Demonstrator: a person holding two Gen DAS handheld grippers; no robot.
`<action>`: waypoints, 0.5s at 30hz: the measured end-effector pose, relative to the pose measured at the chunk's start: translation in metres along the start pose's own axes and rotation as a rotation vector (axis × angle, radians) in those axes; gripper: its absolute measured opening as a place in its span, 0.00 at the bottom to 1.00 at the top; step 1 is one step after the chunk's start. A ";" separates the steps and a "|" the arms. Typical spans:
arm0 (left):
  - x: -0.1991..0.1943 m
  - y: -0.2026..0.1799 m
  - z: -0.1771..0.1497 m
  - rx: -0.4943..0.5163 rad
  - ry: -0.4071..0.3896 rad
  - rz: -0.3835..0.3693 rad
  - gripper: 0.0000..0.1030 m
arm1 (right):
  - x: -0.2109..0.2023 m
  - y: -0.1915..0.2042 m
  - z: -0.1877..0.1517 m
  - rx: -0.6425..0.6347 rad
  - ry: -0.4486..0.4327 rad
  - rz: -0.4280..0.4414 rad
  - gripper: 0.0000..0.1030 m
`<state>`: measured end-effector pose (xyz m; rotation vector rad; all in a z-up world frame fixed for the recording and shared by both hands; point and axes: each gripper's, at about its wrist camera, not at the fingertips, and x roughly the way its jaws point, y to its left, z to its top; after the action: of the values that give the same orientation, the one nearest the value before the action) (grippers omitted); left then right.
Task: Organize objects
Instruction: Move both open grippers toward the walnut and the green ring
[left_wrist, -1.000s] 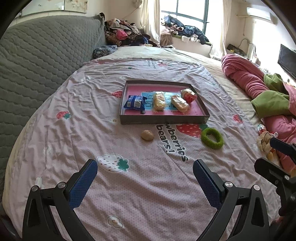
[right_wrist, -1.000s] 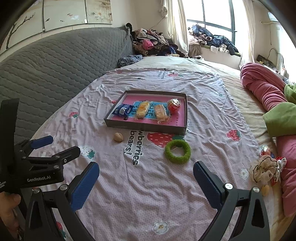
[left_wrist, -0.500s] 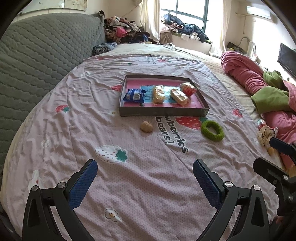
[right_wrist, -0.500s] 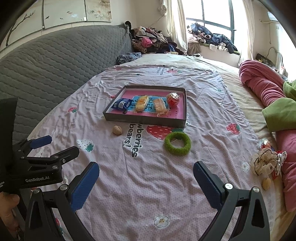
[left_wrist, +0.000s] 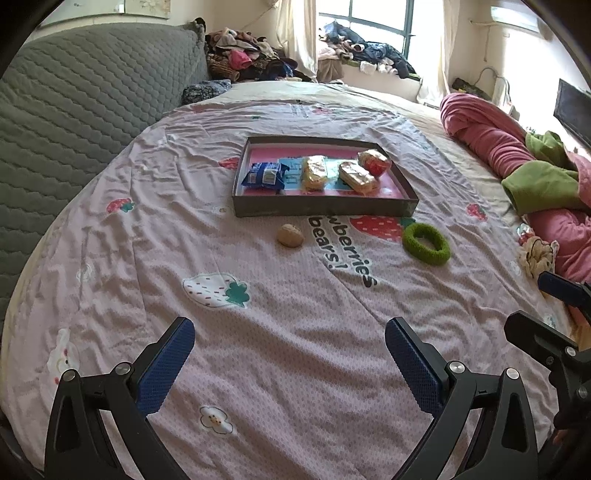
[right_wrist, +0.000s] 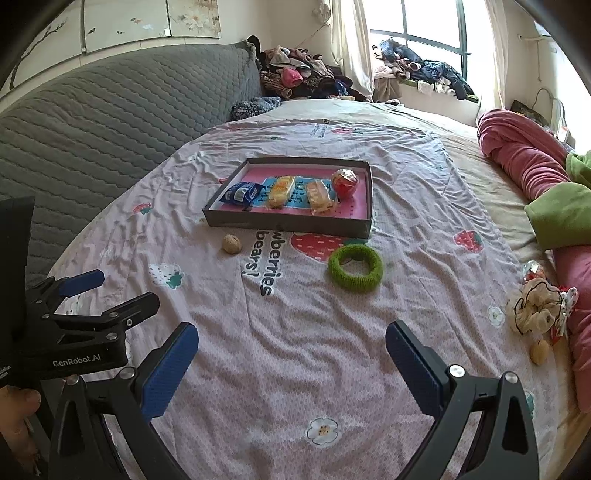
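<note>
A dark shallow tray (left_wrist: 325, 207) (right_wrist: 288, 224) with a pink floor lies mid-bed, holding a blue snack packet (left_wrist: 265, 175) (right_wrist: 241, 192), two yellow wrapped cakes (left_wrist: 314, 172) (right_wrist: 281, 191) and a red wrapped ball (left_wrist: 373, 162) (right_wrist: 344, 182). In front of it on the sheet lie a walnut (left_wrist: 290, 236) (right_wrist: 232, 244) and a green hair ring (left_wrist: 426, 243) (right_wrist: 355, 268). My left gripper (left_wrist: 290, 363) and right gripper (right_wrist: 291, 362) both hover open and empty over the near bed, well short of these objects.
A cream scrunchie (right_wrist: 535, 310) (left_wrist: 535, 254), a second walnut (right_wrist: 539, 351) and wrapped sweets lie at the right beside a pink and green quilt (right_wrist: 532, 166). A grey padded headboard (right_wrist: 110, 122) runs along the left. Clothes pile up by the window.
Both views have shifted slightly: the tray and loose objects sit a little higher and farther in frame. Both grippers stay open and empty.
</note>
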<state>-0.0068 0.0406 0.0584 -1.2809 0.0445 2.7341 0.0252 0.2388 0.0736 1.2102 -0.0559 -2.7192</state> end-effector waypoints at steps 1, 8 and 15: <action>0.000 0.000 -0.001 -0.001 -0.002 0.001 1.00 | 0.001 0.000 -0.001 -0.001 0.002 -0.001 0.99; 0.002 -0.001 -0.007 0.000 0.002 0.005 1.00 | 0.002 -0.001 -0.006 0.000 0.002 -0.005 0.99; 0.003 -0.004 -0.013 0.006 0.006 -0.003 1.00 | 0.002 -0.002 -0.012 0.003 0.004 -0.004 0.99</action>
<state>0.0017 0.0440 0.0478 -1.2872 0.0505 2.7253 0.0319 0.2409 0.0638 1.2173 -0.0576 -2.7210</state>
